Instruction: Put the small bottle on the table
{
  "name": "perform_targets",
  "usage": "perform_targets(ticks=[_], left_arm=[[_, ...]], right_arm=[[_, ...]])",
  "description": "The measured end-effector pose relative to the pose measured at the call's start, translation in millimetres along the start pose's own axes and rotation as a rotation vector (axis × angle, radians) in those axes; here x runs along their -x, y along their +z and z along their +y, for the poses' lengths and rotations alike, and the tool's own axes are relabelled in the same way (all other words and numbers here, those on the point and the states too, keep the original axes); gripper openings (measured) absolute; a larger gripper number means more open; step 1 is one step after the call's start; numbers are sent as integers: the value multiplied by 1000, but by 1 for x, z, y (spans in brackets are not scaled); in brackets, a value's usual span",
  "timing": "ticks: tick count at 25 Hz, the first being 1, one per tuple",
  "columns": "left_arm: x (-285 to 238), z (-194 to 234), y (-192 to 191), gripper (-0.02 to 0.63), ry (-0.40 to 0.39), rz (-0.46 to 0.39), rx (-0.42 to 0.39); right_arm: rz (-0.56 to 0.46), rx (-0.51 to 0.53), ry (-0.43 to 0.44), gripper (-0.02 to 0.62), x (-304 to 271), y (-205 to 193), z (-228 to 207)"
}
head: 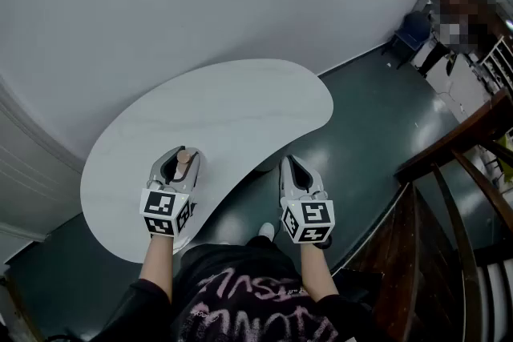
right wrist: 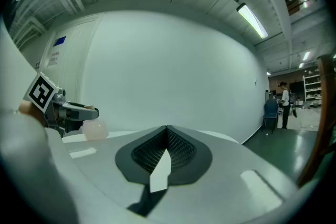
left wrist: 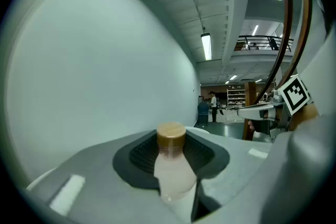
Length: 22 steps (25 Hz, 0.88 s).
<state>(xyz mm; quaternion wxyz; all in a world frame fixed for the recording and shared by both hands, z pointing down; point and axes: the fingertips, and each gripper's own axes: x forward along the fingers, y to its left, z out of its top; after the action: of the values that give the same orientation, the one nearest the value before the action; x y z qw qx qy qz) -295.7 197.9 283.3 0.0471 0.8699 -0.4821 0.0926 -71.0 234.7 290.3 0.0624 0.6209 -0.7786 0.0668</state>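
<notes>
Pinching the small bottle (left wrist: 173,165) between its 2 jaws, the left gripper (head: 179,156) sits over the table (head: 240,104), just inside the table's near edge. The bottle has a pale body and a brown cap. Whether its base touches the tabletop cannot be told. The right gripper (head: 292,164) is off the table, beside the inward curve of the table's near edge, with its jaws pressed together on nothing. Beyond the table's far edge stands a plain pale wall (head: 160,4).

Recommended procedure, as judged from this position:
1. Lower the left gripper until the bottle's base rests flat on the table.
2. Keep the bottle upright; it looks narrow and likely to tip.
3. Part the jaws slowly, then withdraw straight back from the table.
4. Hold the right gripper clear of the table.
</notes>
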Motion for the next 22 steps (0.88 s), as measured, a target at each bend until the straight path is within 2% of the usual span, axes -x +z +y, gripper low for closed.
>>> perform_targets(ticks=[11, 22], left_arm=[[0, -5, -1, 132, -22, 2, -18], [-1, -6, -3, 132, -32, 10, -17]], right_arm=[[-4, 20, -1, 8, 8, 0, 0], [-22, -3, 1, 9, 9, 0, 3]])
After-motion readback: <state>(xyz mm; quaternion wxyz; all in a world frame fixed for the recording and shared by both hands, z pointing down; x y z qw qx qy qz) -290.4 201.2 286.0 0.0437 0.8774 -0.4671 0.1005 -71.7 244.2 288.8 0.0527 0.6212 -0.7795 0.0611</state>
